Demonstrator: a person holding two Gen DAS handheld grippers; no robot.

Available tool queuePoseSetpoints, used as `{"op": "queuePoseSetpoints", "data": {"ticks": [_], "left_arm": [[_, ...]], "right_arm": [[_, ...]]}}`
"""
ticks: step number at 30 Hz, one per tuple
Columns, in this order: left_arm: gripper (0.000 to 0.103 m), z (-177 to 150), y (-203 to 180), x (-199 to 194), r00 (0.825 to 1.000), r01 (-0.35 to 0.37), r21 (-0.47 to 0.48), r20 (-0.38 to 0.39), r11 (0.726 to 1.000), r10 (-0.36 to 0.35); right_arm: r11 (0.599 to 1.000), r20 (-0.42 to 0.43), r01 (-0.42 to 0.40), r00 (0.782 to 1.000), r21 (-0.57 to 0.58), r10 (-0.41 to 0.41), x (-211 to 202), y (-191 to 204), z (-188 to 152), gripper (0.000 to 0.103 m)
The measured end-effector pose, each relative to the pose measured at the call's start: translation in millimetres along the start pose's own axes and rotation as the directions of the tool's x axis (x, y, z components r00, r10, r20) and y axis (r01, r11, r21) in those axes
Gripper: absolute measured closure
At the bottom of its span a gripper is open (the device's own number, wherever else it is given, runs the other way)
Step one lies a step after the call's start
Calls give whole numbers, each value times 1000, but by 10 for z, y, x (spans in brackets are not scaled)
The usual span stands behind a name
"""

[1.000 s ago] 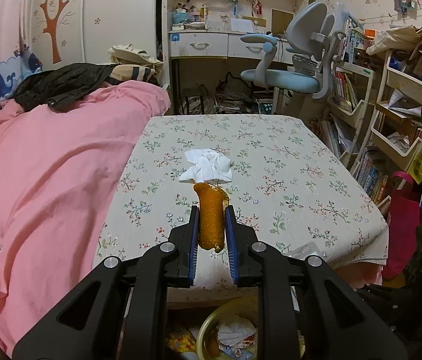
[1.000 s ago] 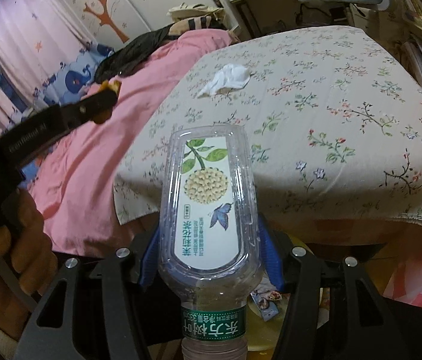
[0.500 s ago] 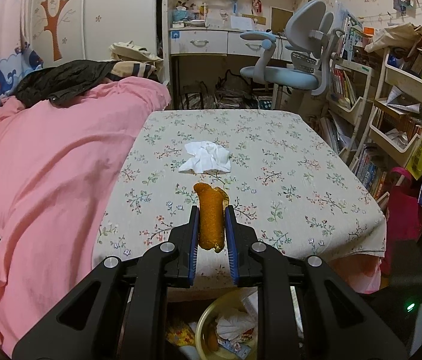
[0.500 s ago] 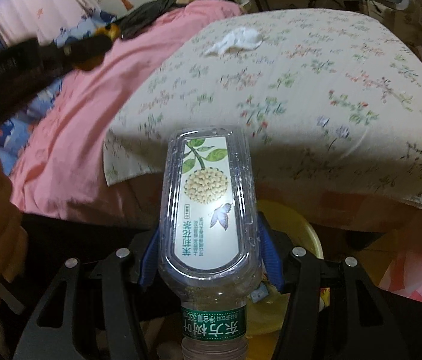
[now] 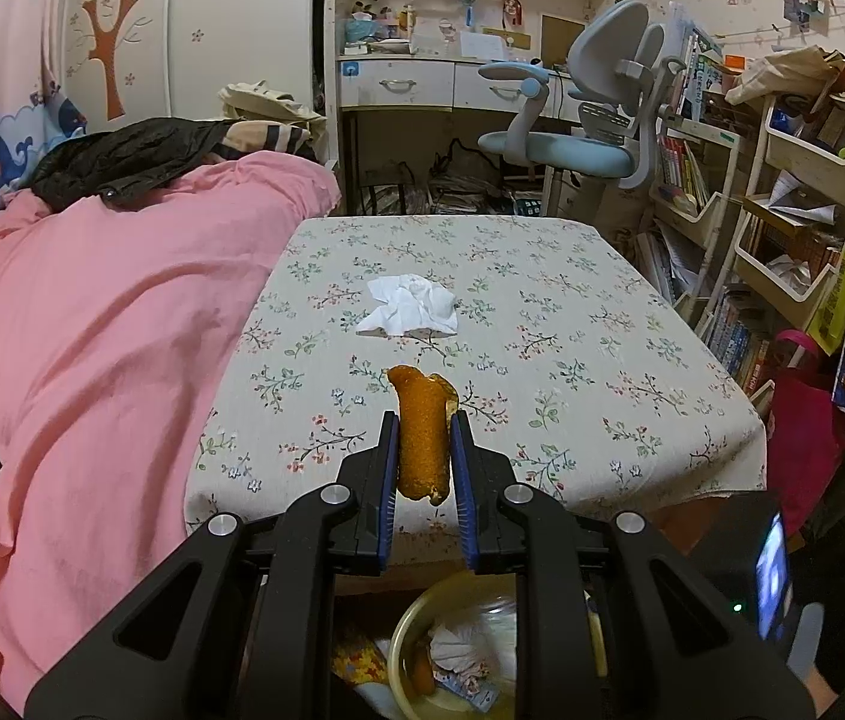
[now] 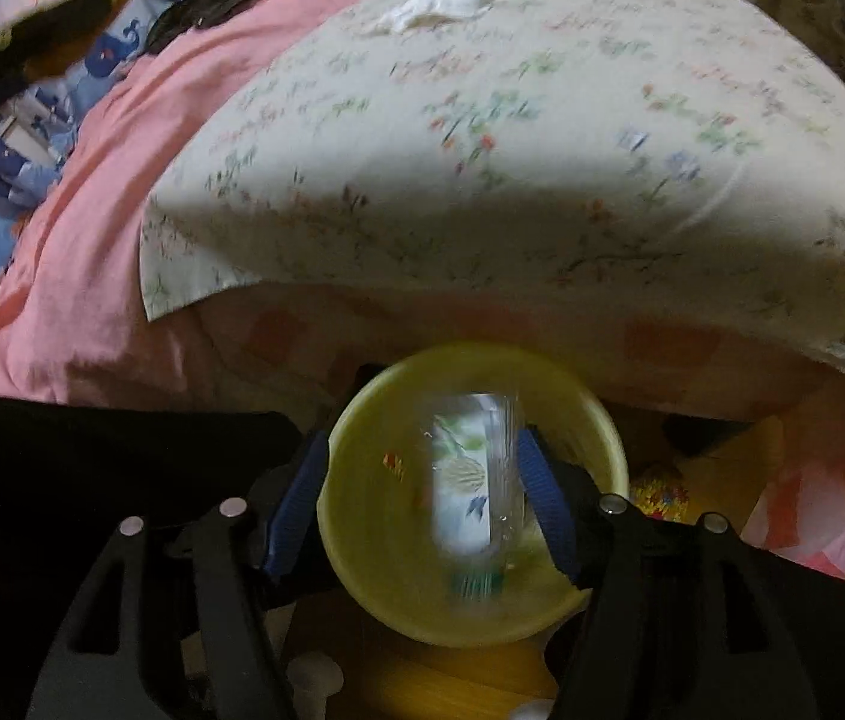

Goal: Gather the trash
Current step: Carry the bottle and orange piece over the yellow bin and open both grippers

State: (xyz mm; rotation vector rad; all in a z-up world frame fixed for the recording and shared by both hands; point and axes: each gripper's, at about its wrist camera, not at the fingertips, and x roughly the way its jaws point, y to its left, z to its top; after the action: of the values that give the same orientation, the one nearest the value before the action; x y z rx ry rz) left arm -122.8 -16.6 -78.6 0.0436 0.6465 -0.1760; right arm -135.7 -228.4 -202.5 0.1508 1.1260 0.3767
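Left gripper clamped tight, angled downward — right gripper aimed steeply down, jaws just spreading.

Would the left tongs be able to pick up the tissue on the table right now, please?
Probably not yet: the left tongs are shut on an orange peel, so nothing else fits. The tissue itself lies uncovered on the table.

A crumpled tissue lies on the table, toward its far left. The bed stands left of the table. A bin sits below the table's near edge, a plastic bottle over its opening.
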Motion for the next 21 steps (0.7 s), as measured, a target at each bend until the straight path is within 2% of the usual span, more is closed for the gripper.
{"op": "queuePoseSetpoints", "data": {"ticks": [7,10,15,21], "left_arm": [[87,-112,-74,-65,1000,3,20,-13,1000,-3],[87,-174,-125,-87,1000,7,38,-26,999,-6],[87,-311,-254,-100,998,23,82,-58,996,-18],[87,-460,-416,-77,994,51,133,-105,990,-37]], "right_arm": [[997,162,46,985,67,-57,-349,-141,78,40],[992,252,67,963,104,-91,-537,-218,85,37],[981,394,86,907,175,-150,-872,-364,125,32],[970,457,74,872,232,-176,-978,-432,140,31]]}}
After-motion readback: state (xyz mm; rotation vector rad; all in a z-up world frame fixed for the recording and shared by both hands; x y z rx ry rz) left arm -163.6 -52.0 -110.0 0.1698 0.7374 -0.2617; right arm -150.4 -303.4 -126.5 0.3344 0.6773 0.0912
